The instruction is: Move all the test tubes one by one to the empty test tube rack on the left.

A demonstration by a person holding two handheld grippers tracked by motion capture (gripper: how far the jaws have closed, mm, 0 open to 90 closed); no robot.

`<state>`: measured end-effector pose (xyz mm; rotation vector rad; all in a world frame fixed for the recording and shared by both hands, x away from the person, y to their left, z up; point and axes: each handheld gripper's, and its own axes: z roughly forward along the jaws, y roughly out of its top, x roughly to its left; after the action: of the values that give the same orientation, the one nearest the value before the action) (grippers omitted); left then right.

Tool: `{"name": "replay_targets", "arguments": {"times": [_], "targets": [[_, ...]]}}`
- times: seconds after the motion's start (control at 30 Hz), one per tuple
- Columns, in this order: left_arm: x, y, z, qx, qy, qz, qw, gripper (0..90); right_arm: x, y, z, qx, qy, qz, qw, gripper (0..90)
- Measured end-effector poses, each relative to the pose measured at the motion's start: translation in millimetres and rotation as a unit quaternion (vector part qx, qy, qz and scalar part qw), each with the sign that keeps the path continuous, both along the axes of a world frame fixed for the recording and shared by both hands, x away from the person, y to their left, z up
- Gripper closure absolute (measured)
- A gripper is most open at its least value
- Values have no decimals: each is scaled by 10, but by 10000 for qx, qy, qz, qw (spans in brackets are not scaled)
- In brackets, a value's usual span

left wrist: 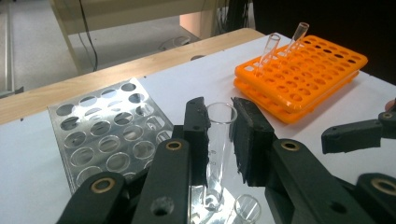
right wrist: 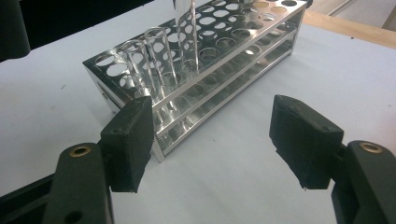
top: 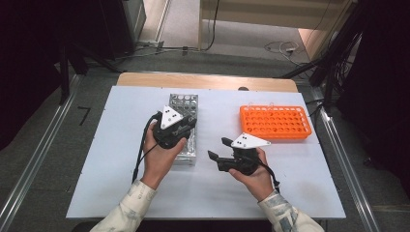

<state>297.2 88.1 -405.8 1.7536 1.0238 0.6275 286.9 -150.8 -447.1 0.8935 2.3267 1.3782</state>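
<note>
White tabletop (top: 121, 193) carries a steel rack (left wrist: 100, 135) and an orange rack (top: 275, 122). Left gripper (left wrist: 219, 140) is clamped on a glass tube (left wrist: 218, 154), upright, mouth up, bottom in the steel rack. Right gripper (right wrist: 212, 140) stands apart, empty, near the rack.
</note>
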Motion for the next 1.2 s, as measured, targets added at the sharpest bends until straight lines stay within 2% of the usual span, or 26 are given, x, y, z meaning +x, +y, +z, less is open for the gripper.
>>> {"name": "replay_targets", "arguments": {"times": [0.27,0.67,0.8,0.93,1.03,1.2], "targets": [[-12,-30,-91,147,58,-11,9999,753,-3,5,-4,-27,11,1,10000,293],[-30,-30,-178,196,278,-10,9994,744,-4,16,-17,-44,33,4,10000,293],[-26,-33,-188,119,338,-76,9993,693,-5,19,-18,-51,32,8,10000,293],[-31,-20,-174,19,313,-78,9995,663,-5,15,-16,-37,24,-2,10000,293],[-42,1,-151,-162,311,-113,9993,616,3,3,-13,-28,-7,-14,10000,292],[-65,54,-110,-499,365,-288,9977,471,12,-23,-2,1,-5,-83,10000,284]]}}
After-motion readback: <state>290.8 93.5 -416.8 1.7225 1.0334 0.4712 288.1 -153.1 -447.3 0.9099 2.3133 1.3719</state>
